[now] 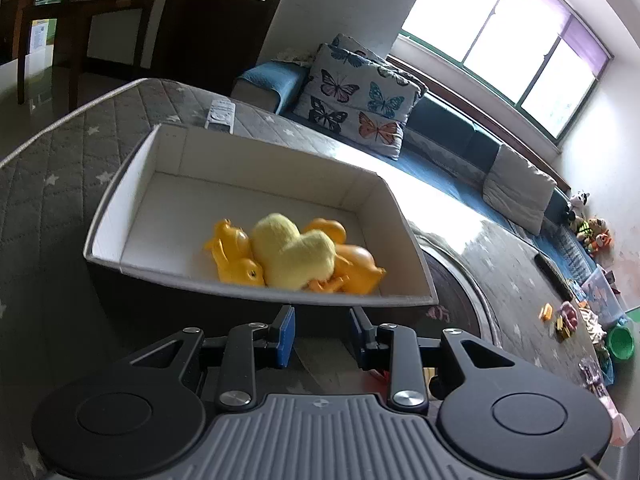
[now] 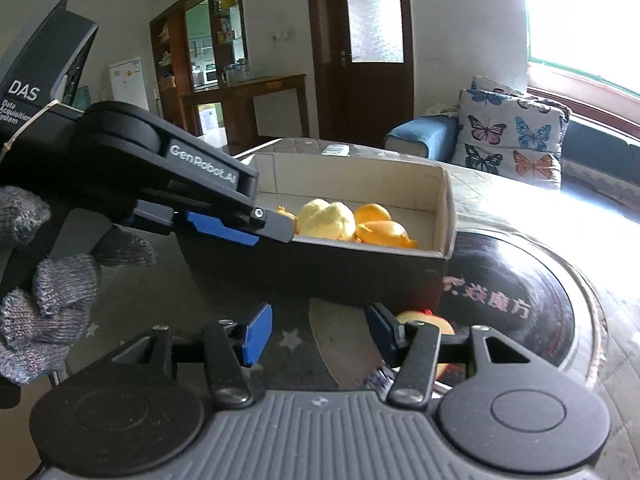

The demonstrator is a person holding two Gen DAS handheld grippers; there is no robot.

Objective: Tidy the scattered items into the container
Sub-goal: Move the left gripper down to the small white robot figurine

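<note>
Left gripper (image 1: 322, 330): jaws parted, nothing between the blue pads, held just short of the near wall of the box (image 1: 256, 286). Right gripper (image 2: 316, 330): jaws wide apart, empty, low over the desk (image 2: 560, 280) in front of the same box. A gloved hand (image 2: 44, 304) holds the left gripper's body, which from the right wrist view crosses the box's near left corner and hides part of the interior.

Box: open-topped, white inside, dark outside; its long axis runs across both views, near wall facing the grippers. Inside, bunched toward the right half: a pale yellow plush toy (image 1: 294, 254) in the middle, orange plastic toys (image 1: 234, 256) touching it on both sides. Left half of the floor bare.

A peach-coloured item (image 2: 424, 320) lies on the desk just beside the right gripper's right finger, largely hidden by it; kind cannot be told.

Beyond the box: a remote control (image 1: 219, 114) on the quilted desk cover, then a blue sofa with a butterfly cushion (image 1: 356, 98). Small items scattered on the desk's far right.
</note>
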